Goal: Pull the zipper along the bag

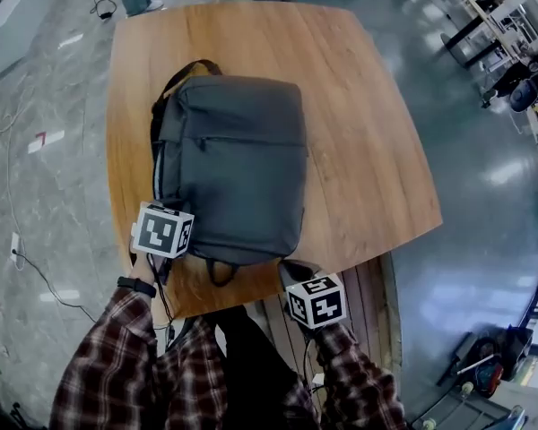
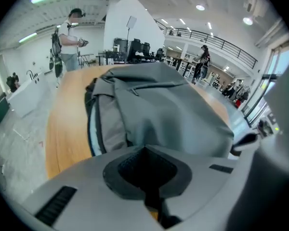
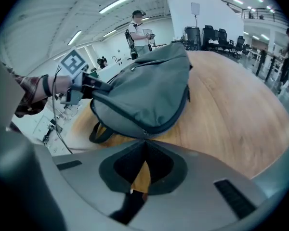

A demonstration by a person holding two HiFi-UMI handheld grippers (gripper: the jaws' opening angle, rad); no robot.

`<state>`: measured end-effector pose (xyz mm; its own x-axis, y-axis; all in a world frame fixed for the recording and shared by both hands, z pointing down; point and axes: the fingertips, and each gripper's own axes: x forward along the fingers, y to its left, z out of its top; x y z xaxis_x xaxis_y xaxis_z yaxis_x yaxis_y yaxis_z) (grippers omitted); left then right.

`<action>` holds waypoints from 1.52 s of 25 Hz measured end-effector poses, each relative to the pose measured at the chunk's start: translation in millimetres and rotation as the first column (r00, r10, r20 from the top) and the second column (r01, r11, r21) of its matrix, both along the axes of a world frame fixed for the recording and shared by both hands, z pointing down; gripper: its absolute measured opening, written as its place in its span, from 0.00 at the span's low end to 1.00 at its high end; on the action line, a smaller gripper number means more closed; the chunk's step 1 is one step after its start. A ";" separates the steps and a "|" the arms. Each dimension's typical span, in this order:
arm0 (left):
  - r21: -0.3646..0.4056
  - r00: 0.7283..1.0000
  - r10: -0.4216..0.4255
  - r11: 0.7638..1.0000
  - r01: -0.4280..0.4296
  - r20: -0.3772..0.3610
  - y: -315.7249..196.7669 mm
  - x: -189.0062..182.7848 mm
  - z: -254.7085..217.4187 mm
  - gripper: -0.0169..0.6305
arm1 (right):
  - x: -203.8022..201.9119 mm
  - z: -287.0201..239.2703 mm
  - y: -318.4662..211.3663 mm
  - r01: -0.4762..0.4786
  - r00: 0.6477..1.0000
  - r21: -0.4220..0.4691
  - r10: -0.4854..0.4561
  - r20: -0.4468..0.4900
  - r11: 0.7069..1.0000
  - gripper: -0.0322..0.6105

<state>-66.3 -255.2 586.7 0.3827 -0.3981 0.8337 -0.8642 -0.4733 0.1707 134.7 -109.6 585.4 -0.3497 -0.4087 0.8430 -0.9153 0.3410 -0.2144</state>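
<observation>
Near edge: checked sleeves [image 1: 117,365] reach forward at the table's near side, one gripper in each hand.
Right side: the right gripper [image 3: 144,141] has its jaws pressed together, tips on the pull [image 3: 144,134] at the bag's near edge. I judge this to be a pinch on the tab, set to draw it along the zip [image 3: 174,120].
Left side: the left gripper [image 2: 144,149] is closed on a fold at the bag's near-left corner. It is probably a hold-down, so the bag does not slide when the zip is drawn.
Centre: the grey bag [image 1: 233,164] lies flat on the table [image 1: 368,133]. Its loop [image 3: 98,134] is at the near edge and its strap [image 1: 184,72] at the far end.
Far end: a bystander [image 3: 137,28] stands beyond the table, well apart.
Not verified: in the head view the cubes [image 1: 162,230] cover both sets of jaws. The tab is too small to make out. Whether the zip is open on either side of the pull cannot be told.
</observation>
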 end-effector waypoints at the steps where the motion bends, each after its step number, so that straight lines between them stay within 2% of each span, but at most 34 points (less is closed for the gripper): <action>1: 0.034 1.000 -0.016 0.999 0.015 0.022 -6.6 -1.8 -4.0 0.04 | -9.7 0.5 6.2 0.002 1.000 -0.003 -0.002 0.022 1.000 0.06; 3: 0.093 0.995 -0.062 0.994 0.055 0.073 -16.0 -11.5 -15.9 0.04 | -28.6 1.9 13.8 0.002 0.998 -0.007 -0.002 0.065 1.000 0.06; 5: 0.152 0.991 -0.105 0.984 0.091 0.084 -20.9 -22.1 -36.2 0.04 | -47.9 2.8 14.6 0.015 0.995 -0.002 -0.015 0.096 1.000 0.06; 6: 0.169 0.992 -0.114 0.980 0.104 0.053 -19.9 -21.9 -48.9 0.04 | -57.9 2.6 13.2 0.028 0.994 0.001 -0.028 0.110 1.000 0.06; 8: 0.152 0.990 -0.107 0.981 0.120 -0.091 -8.7 -2.7 -73.3 0.04 | -78.7 0.5 8.7 0.059 0.989 0.006 -0.059 0.139 0.998 0.06; 10: 0.073 0.969 -0.078 0.993 0.098 -0.234 11.0 30.8 -83.0 0.04 | -101.9 -2.4 2.1 0.091 0.982 0.016 -0.092 0.164 0.996 0.06; 11: 0.022 0.962 -0.064 0.997 0.073 -0.266 21.7 45.6 -78.8 0.04 | -114.4 -3.8 -1.6 0.107 0.979 0.023 -0.109 0.172 0.994 0.06; 13: -0.066 0.968 -0.045 0.997 0.029 -0.249 40.7 60.5 -56.0 0.04 | -136.5 -6.5 -6.9 0.135 0.974 0.037 -0.140 0.177 0.990 0.06; 15: -0.095 0.982 -0.026 0.995 0.008 -0.187 53.0 57.0 -29.3 0.04 | -148.2 -6.7 -7.5 0.150 0.973 0.039 -0.155 0.171 0.988 0.06; 18: -0.048 0.989 0.011 0.999 -0.019 -0.148 58.2 50.9 -5.9 0.04 | -146.3 0.0 -2.2 0.164 0.975 0.025 -0.166 0.147 0.986 0.06; 22: 0.005 0.996 0.062 0.998 -0.062 -0.062 56.9 52.6 5.0 0.04 | -122.1 3.6 2.4 0.195 0.976 0.029 -0.197 0.098 0.980 0.06; 27: -0.014 0.992 0.069 0.997 -0.071 -0.109 56.8 54.7 4.0 0.04 | -84.5 -0.6 -14.3 0.259 0.966 0.070 -0.259 -0.010 0.963 0.07; 30: -0.012 0.990 0.086 0.996 -0.088 -0.112 58.5 57.4 5.4 0.04 | -60.8 2.4 -35.6 0.243 0.969 0.080 -0.239 -0.053 0.967 0.07; 32: -0.012 0.988 0.094 0.995 -0.096 -0.120 60.7 59.6 5.2 0.04 | -44.1 3.5 -50.7 0.210 0.977 0.075 -0.206 -0.064 0.975 0.07; 35: -0.020 0.987 0.087 0.996 -0.091 -0.134 62.4 62.7 4.5 0.04 | -34.9 5.7 -60.8 0.218 0.973 0.063 -0.212 -0.090 0.974 0.07; 38: -0.013 0.987 0.088 0.996 -0.091 -0.134 63.2 61.6 4.6 0.04 | -37.7 6.1 -59.2 0.194 0.980 0.060 -0.191 -0.061 0.979 0.07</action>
<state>-4.6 -192.1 591.3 0.5238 -0.3420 0.7802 -0.7876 -0.5433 0.2907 97.0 -168.7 591.5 -0.3819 -0.3931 0.8365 -0.8407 0.5238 -0.1377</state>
